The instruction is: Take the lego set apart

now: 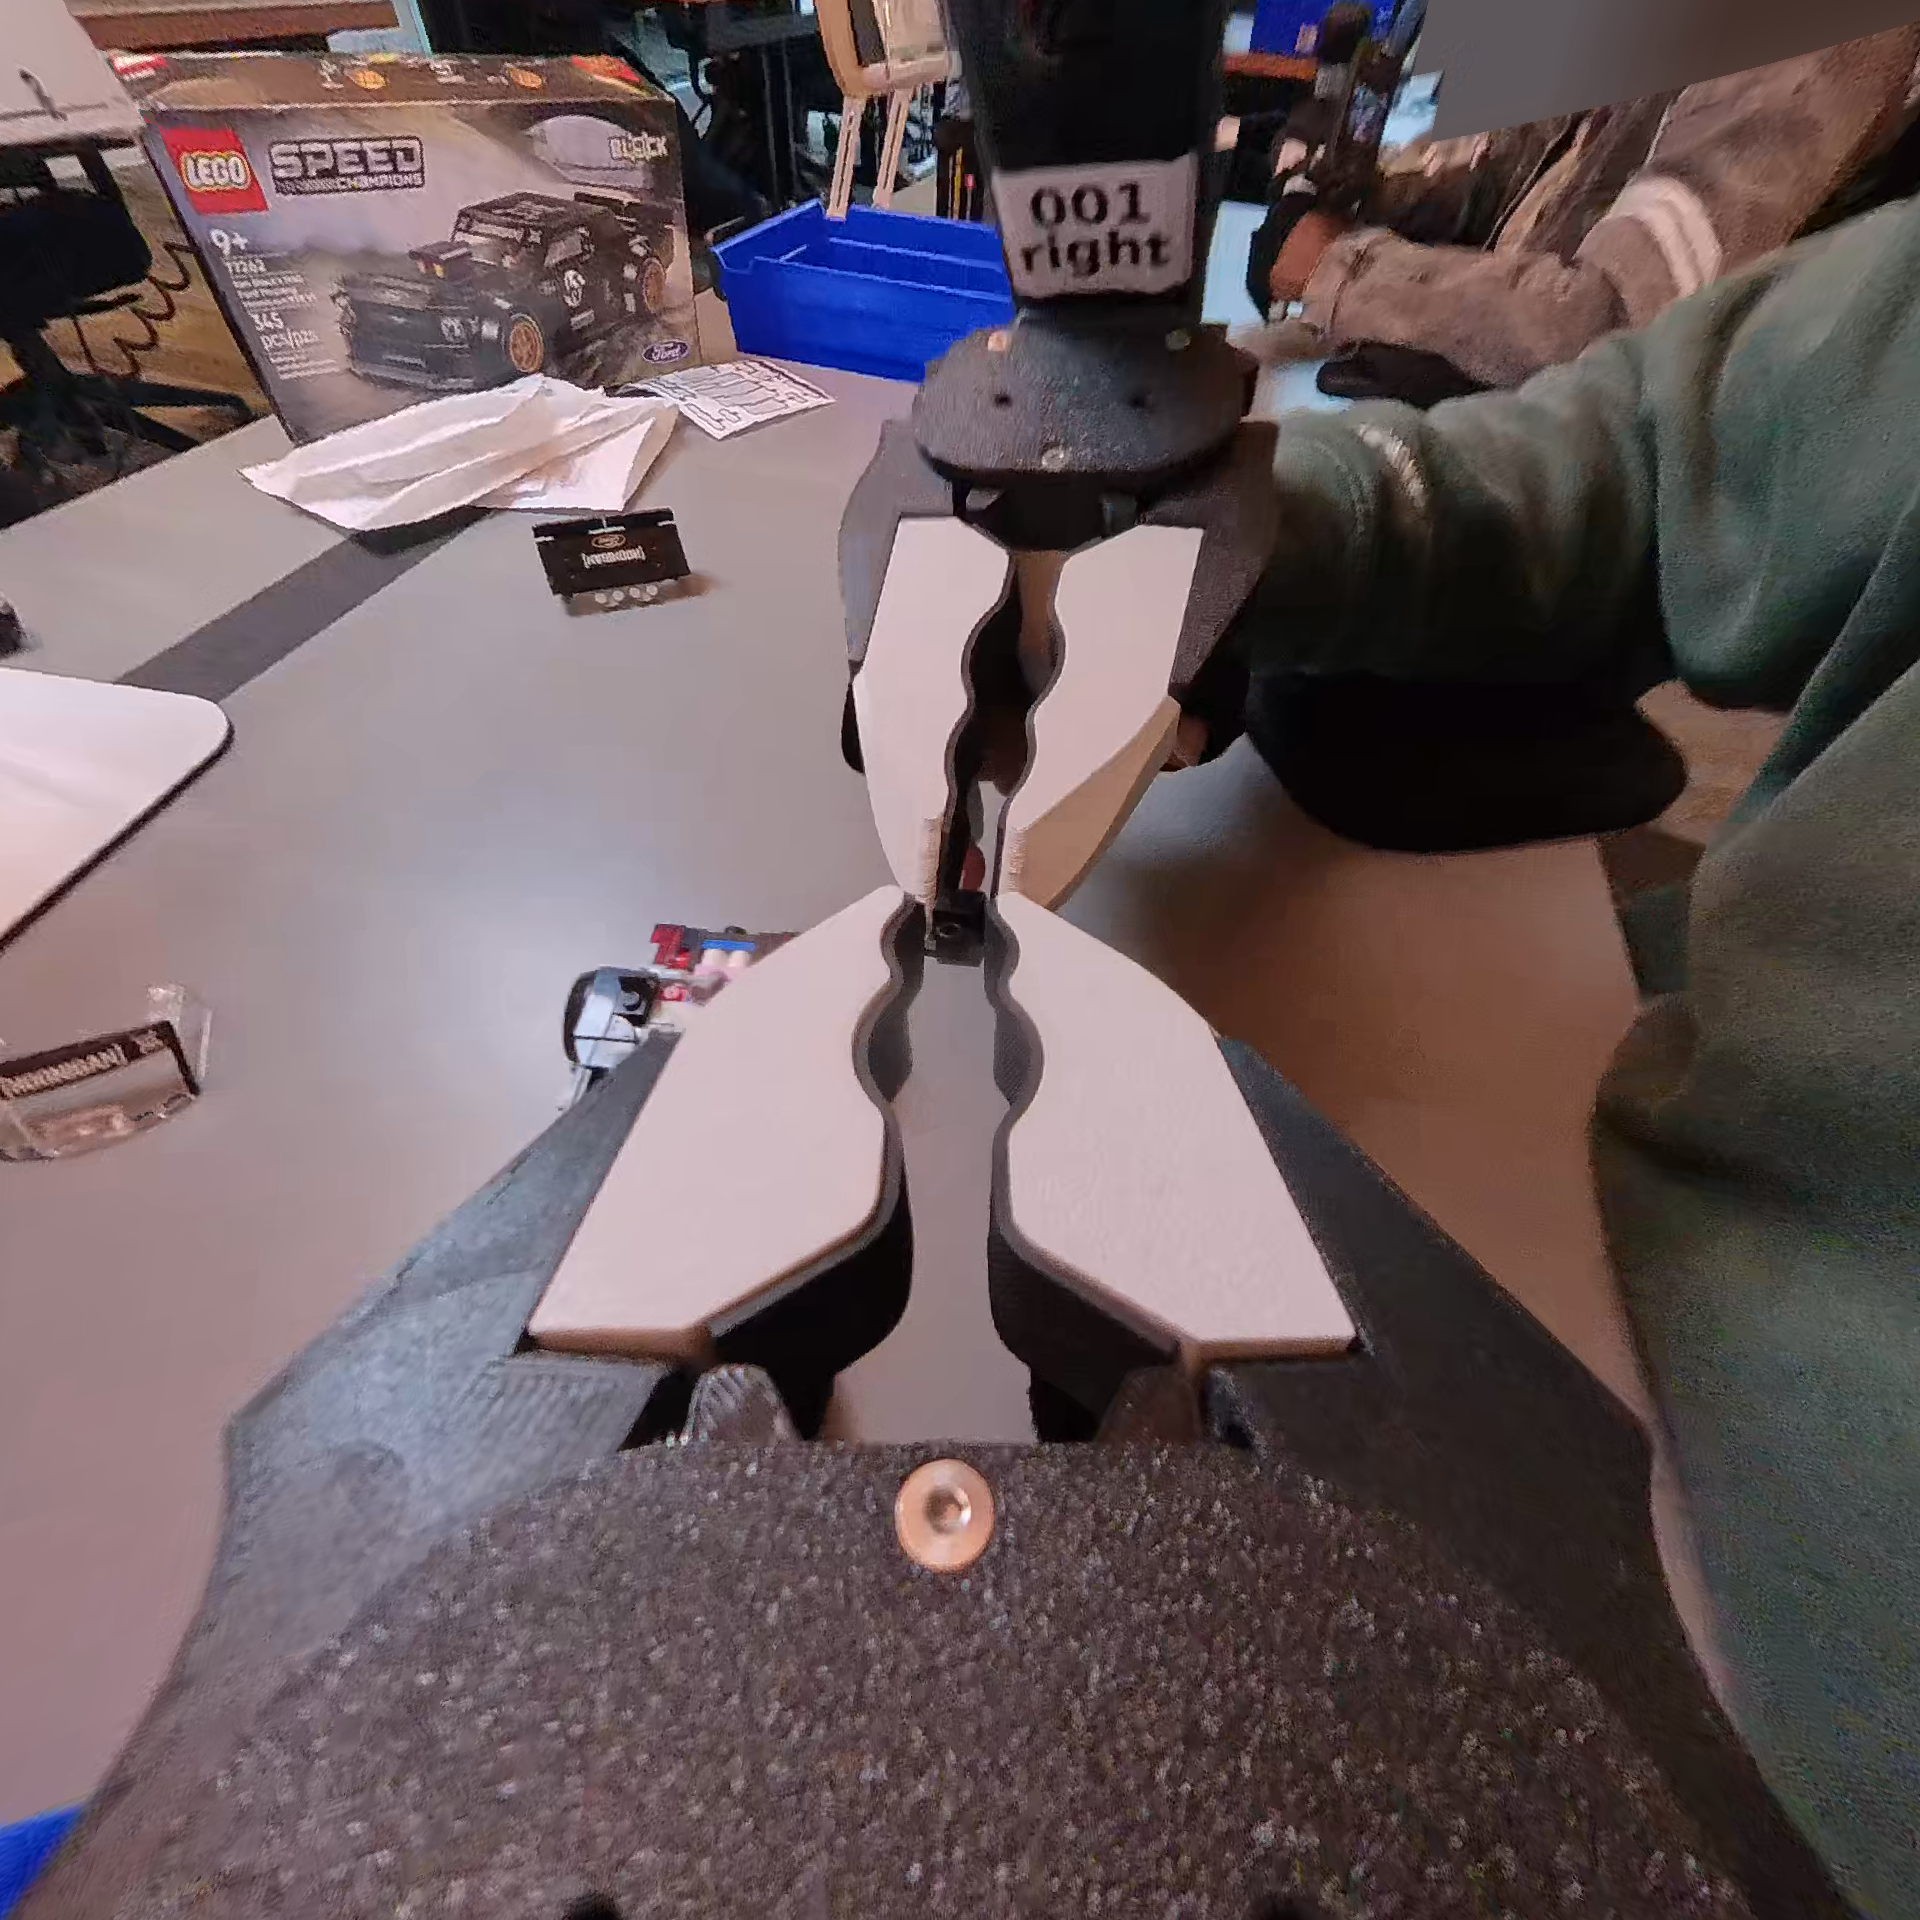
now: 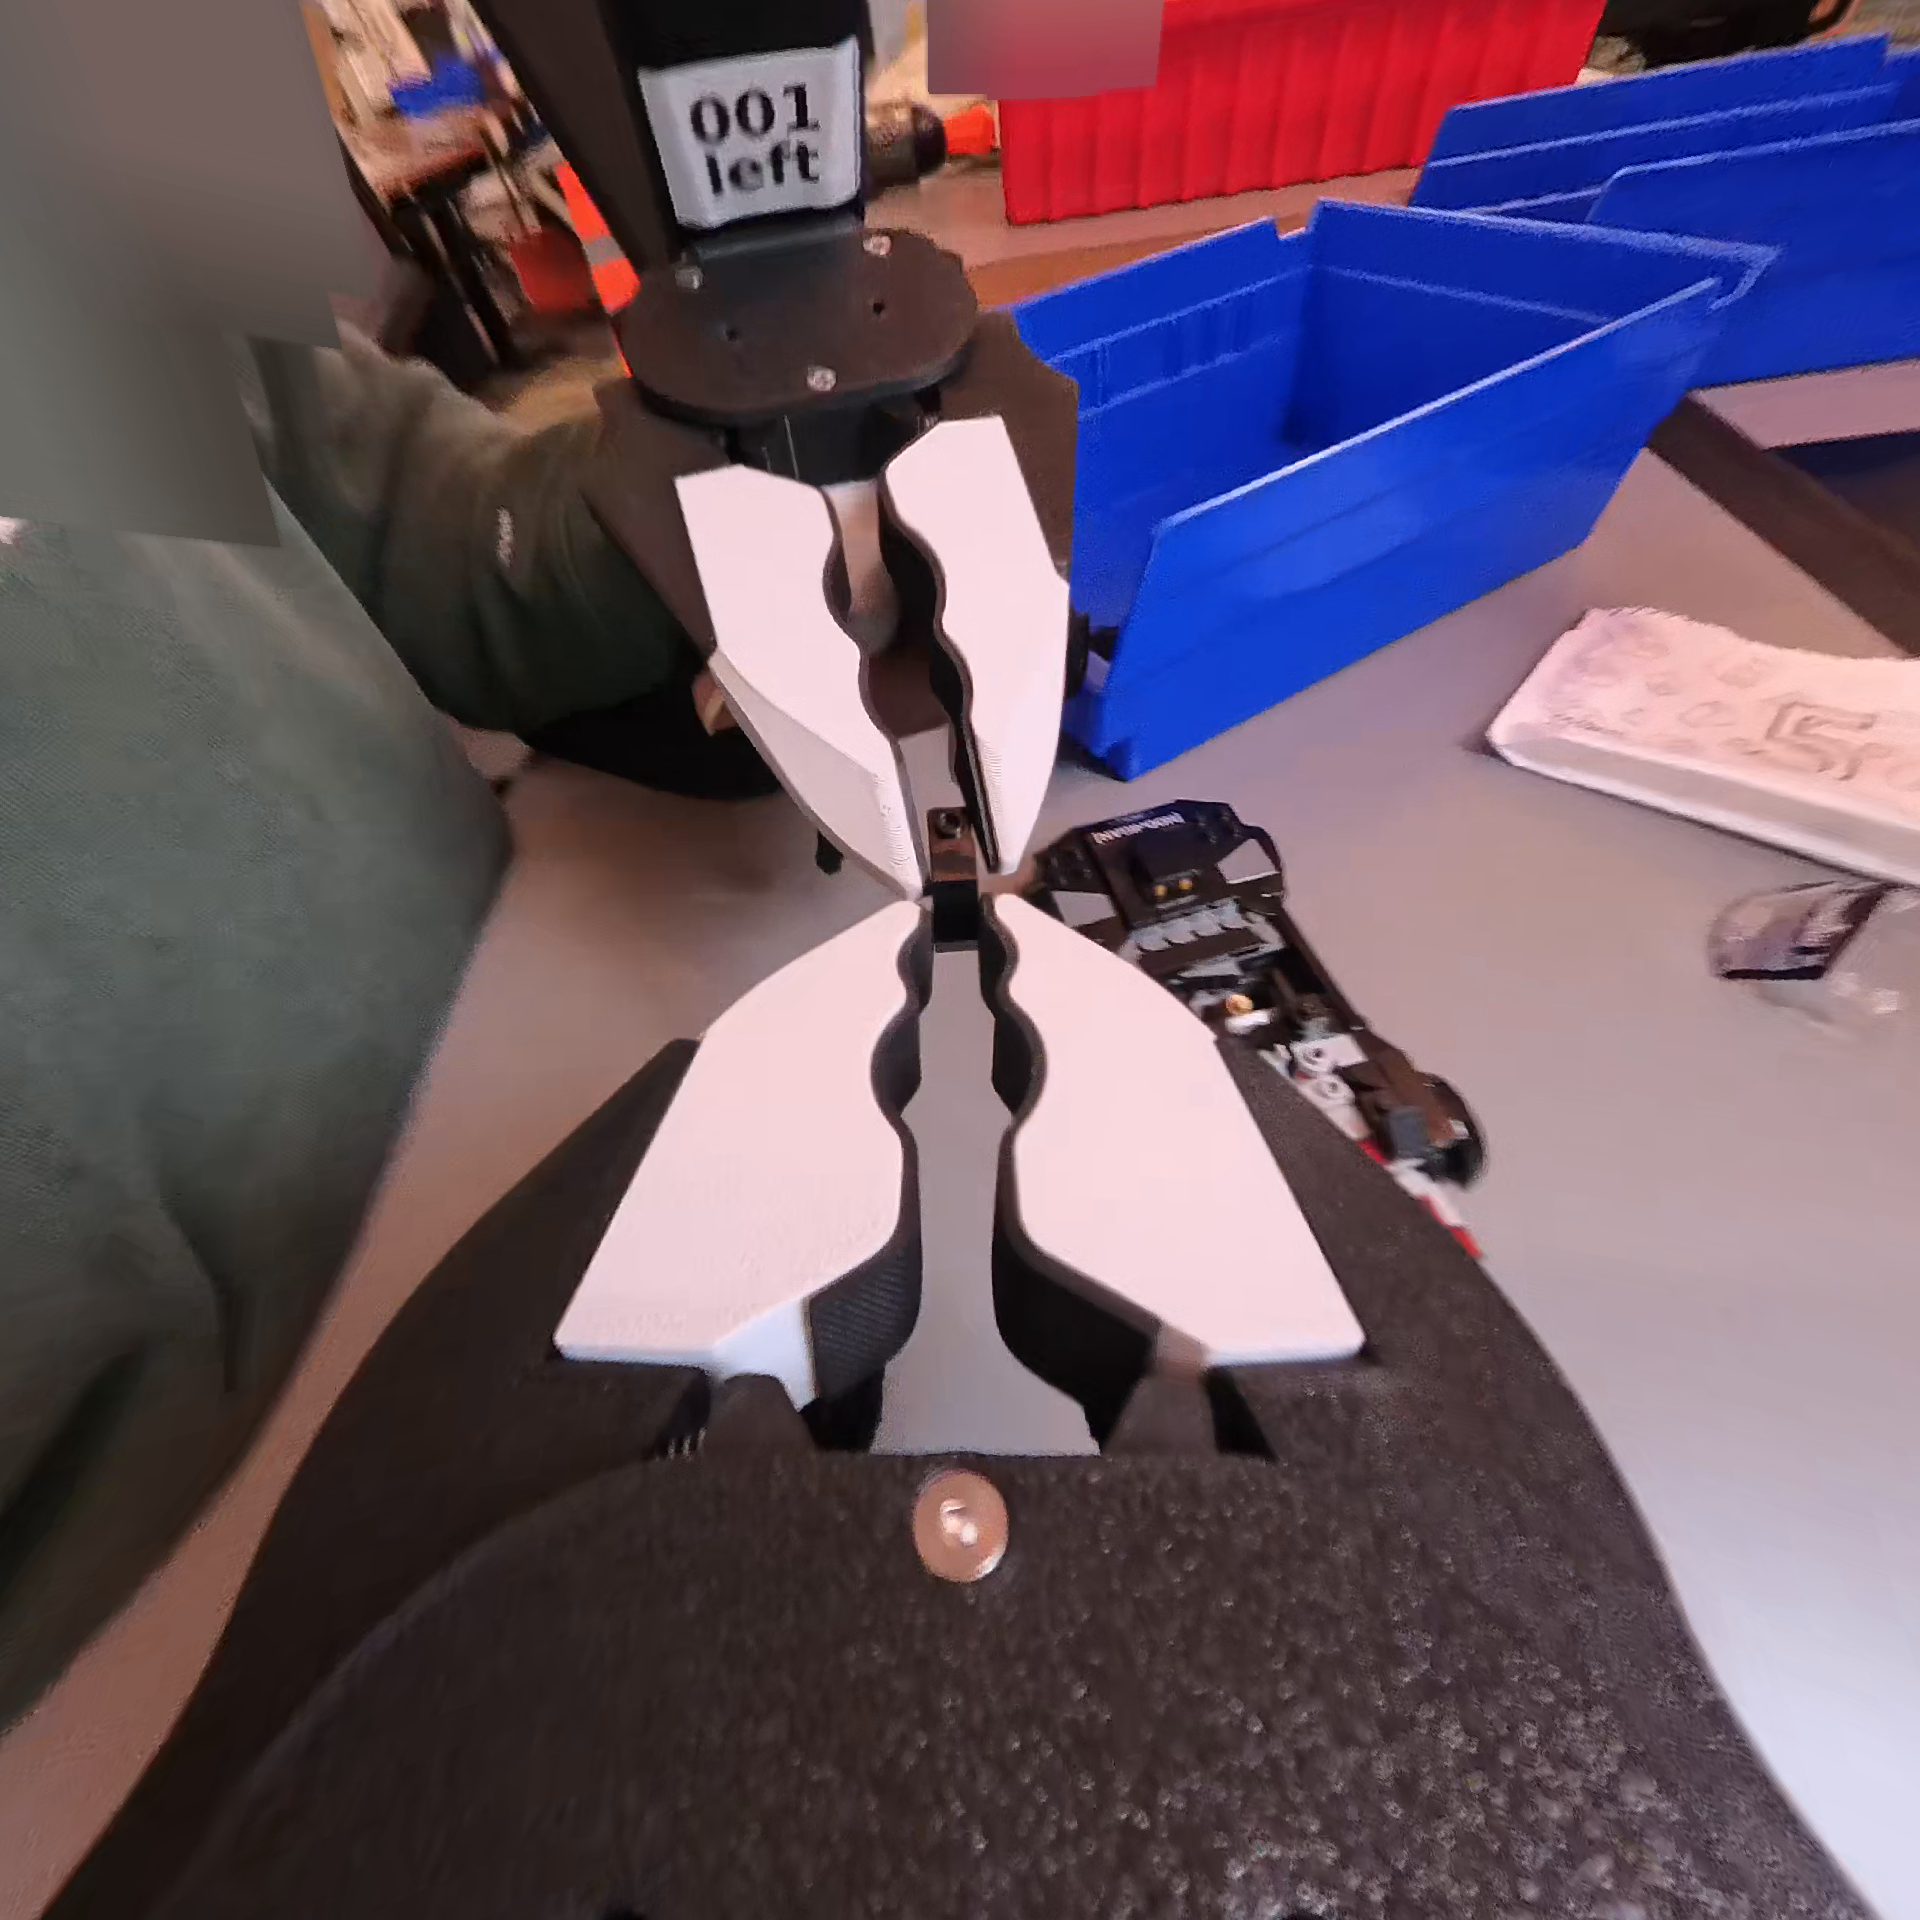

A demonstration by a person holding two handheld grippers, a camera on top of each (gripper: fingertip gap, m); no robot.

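Two grippers, left gripper (image 1: 951, 920) and right gripper (image 2: 954, 904), both pinched tight on one small black piece (image 2: 953, 868), while the car chassis (image 2: 1226, 966) mid-table looks half stripped, plenty left.

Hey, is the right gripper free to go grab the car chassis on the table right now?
Probably not yet. The right gripper and the left gripper are both shut on one small black piece between them. The car chassis lies unobstructed just beside it, so it could once it lets go.
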